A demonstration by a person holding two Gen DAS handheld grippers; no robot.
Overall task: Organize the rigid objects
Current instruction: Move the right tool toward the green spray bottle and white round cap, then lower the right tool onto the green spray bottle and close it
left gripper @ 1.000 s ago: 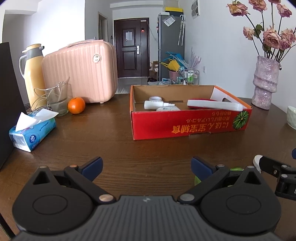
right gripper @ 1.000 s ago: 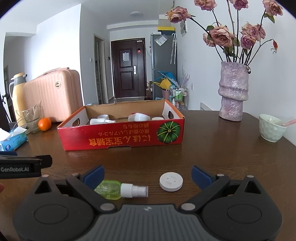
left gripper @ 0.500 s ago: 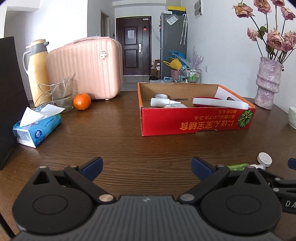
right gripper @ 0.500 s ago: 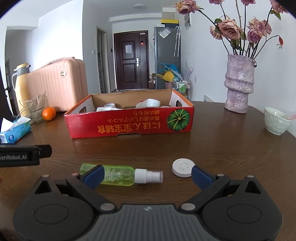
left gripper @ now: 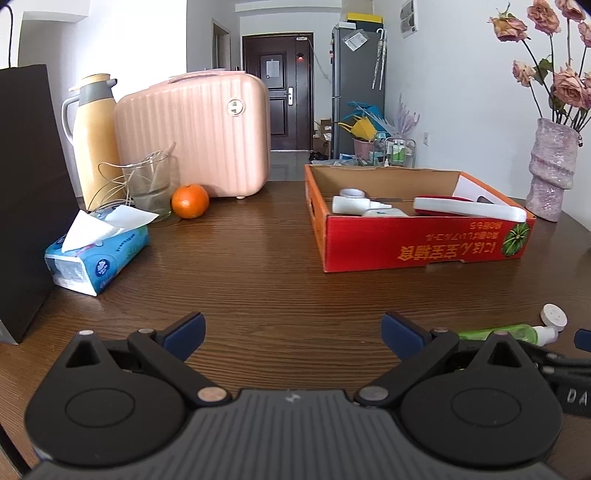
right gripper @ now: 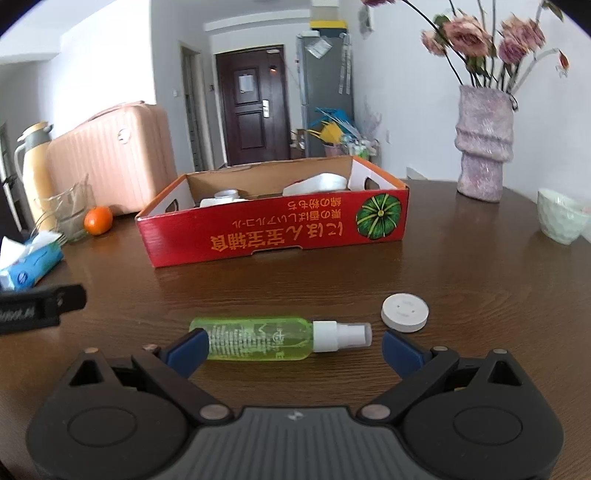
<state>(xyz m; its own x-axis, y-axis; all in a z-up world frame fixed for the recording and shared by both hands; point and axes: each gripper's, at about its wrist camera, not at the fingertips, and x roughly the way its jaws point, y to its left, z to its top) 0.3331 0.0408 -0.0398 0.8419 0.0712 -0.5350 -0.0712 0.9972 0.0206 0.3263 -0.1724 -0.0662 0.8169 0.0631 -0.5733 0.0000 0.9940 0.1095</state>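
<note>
On my left-wrist feed I see a pink suitcase [left gripper: 195, 134] at the back of the wooden table [left gripper: 258, 280], with a yellow thermos [left gripper: 94, 136] beside it. A glass cup [left gripper: 149, 184] and an orange [left gripper: 190, 201] sit in front of those, and a blue tissue pack [left gripper: 98, 253] lies nearer. On my right-wrist feed, a purple vase [right gripper: 484, 144] of dried roses stands far right, near a pale green bowl [right gripper: 559, 216].

Box [right gripper: 273, 229] wall hid most of its contents; bottle [left gripper: 498, 330] partly behind left gripper body; bowl [right gripper: 561, 216] cut by edge; flowers [right gripper: 491, 35] blurred.
</note>
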